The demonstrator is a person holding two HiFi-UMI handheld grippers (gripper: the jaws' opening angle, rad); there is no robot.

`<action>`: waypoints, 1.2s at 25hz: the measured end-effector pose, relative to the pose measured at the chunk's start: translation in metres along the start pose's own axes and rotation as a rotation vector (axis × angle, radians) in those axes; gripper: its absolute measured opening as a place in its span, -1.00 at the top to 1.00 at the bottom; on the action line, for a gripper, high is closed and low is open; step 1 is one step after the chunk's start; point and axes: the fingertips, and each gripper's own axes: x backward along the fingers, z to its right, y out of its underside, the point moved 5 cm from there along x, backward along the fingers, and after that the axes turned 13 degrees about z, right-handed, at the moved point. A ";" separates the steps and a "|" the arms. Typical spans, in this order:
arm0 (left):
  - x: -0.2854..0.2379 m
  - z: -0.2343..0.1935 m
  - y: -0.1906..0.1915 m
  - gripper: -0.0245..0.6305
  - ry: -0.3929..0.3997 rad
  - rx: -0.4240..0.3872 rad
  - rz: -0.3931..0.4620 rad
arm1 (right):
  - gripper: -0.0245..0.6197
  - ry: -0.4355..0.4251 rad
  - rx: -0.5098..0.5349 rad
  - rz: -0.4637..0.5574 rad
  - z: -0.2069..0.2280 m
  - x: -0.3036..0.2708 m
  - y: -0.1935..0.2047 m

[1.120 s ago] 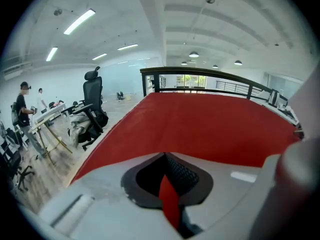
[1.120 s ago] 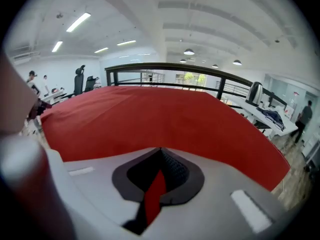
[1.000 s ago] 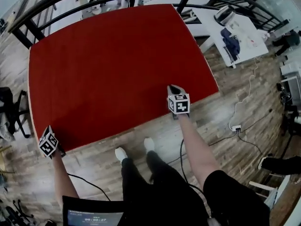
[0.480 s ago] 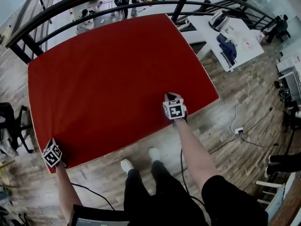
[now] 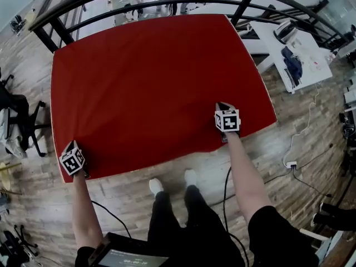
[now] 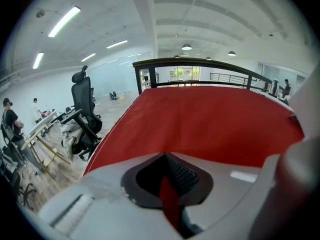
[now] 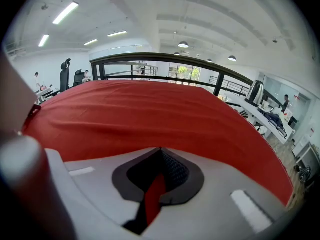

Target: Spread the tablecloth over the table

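Two clenched grips, and little has changed. The left gripper [image 6: 169,204] jaws stay pinched on the tablecloth [image 5: 156,77] at its near-left corner, and the right gripper [image 7: 152,198] jaws on its near hem. Both have barely shifted in the last second. Ahead of the jaws the cloth lies flat, hiding the counter, so spreading looks nearly done.

Open-plan office – swivel chair [image 6: 84,111], white desks [image 5: 275,49], strip ceiling lights [image 6: 64,21]
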 end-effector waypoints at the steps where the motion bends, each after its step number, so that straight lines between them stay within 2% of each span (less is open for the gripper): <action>1: 0.003 0.000 0.001 0.91 0.003 -0.004 0.010 | 0.90 0.000 0.005 0.011 -0.002 0.003 -0.001; 3: 0.015 0.002 0.000 0.91 0.025 -0.009 0.041 | 0.90 -0.008 0.006 0.038 -0.009 0.014 0.000; 5: 0.026 0.018 -0.001 0.91 0.099 -0.026 0.062 | 0.90 -0.019 0.013 0.030 -0.012 0.027 0.005; 7: 0.035 0.044 0.001 0.91 0.188 -0.065 0.056 | 0.90 -0.016 0.022 0.003 -0.009 0.037 0.015; 9: 0.044 0.065 0.011 0.91 0.242 -0.107 0.032 | 0.90 -0.012 0.032 -0.004 -0.005 0.047 0.025; 13: 0.044 0.075 0.024 0.91 0.252 -0.174 0.015 | 0.90 -0.018 0.054 0.012 -0.006 0.049 0.024; 16: 0.057 0.071 0.022 0.91 0.281 -0.109 0.044 | 0.90 -0.089 0.057 0.089 -0.034 0.076 0.004; 19: 0.084 0.087 0.007 0.91 0.354 -0.088 0.113 | 0.90 -0.156 -0.028 0.196 -0.067 0.122 -0.016; 21: 0.105 0.103 -0.003 0.91 0.412 -0.079 0.148 | 0.90 -0.155 -0.079 0.225 -0.081 0.153 -0.019; 26: 0.151 0.145 -0.036 0.91 0.528 -0.013 0.247 | 0.90 -0.134 -0.125 0.276 -0.111 0.218 -0.033; 30: 0.205 0.185 -0.058 0.91 0.601 -0.019 0.352 | 0.90 -0.165 -0.163 0.380 -0.131 0.270 -0.056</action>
